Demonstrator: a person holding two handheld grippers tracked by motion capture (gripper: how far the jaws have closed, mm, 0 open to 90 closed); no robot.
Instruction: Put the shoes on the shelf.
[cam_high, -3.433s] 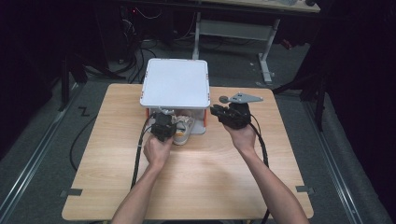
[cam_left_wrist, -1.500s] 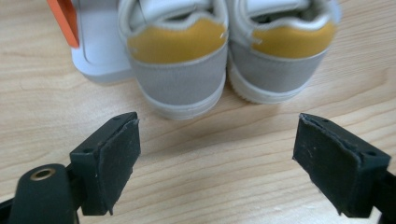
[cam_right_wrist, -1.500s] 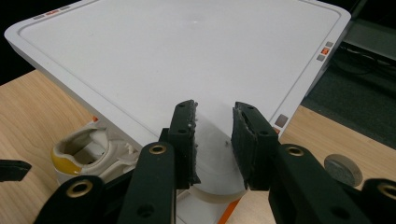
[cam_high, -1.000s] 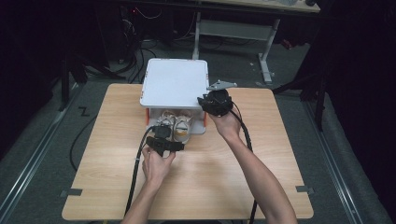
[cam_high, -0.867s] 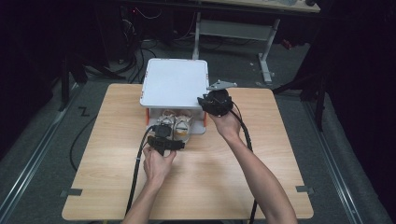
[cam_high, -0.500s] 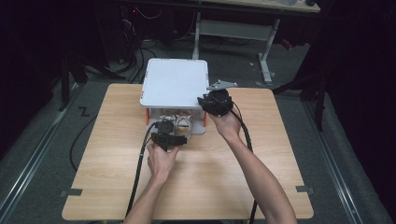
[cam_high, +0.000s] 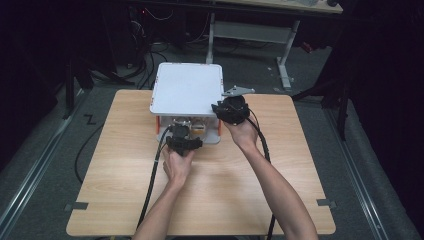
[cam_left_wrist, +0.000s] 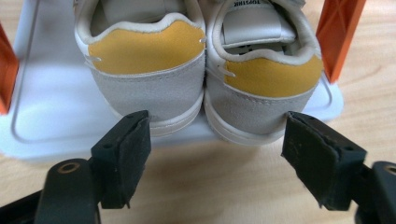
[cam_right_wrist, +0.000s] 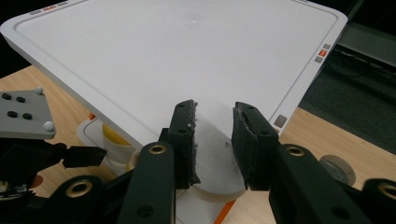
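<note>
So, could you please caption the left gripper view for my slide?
Open left gripper facing the heels of two shoes on a white tray.

A two-tier rack (cam_high: 187, 90) stands at the far middle of the worktop (cam_high: 115, 175), top shelf (cam_right_wrist: 187, 51) over bottom tray (cam_left_wrist: 51, 88). A pair of shoes (cam_left_wrist: 201, 70) sits side by side on the tray, heels toward the person, w/ uprights (cam_left_wrist: 338, 32) either side. Left gripper (cam_high: 183, 142) is just in front of the shoes, heels roughly btwn its fingers (cam_left_wrist: 122, 154) (apart, not touching). Right gripper (cam_right_wrist: 212, 140) is at the rack's right front corner, fingers over the top shelf's edge; contact is hard to tell.
</note>
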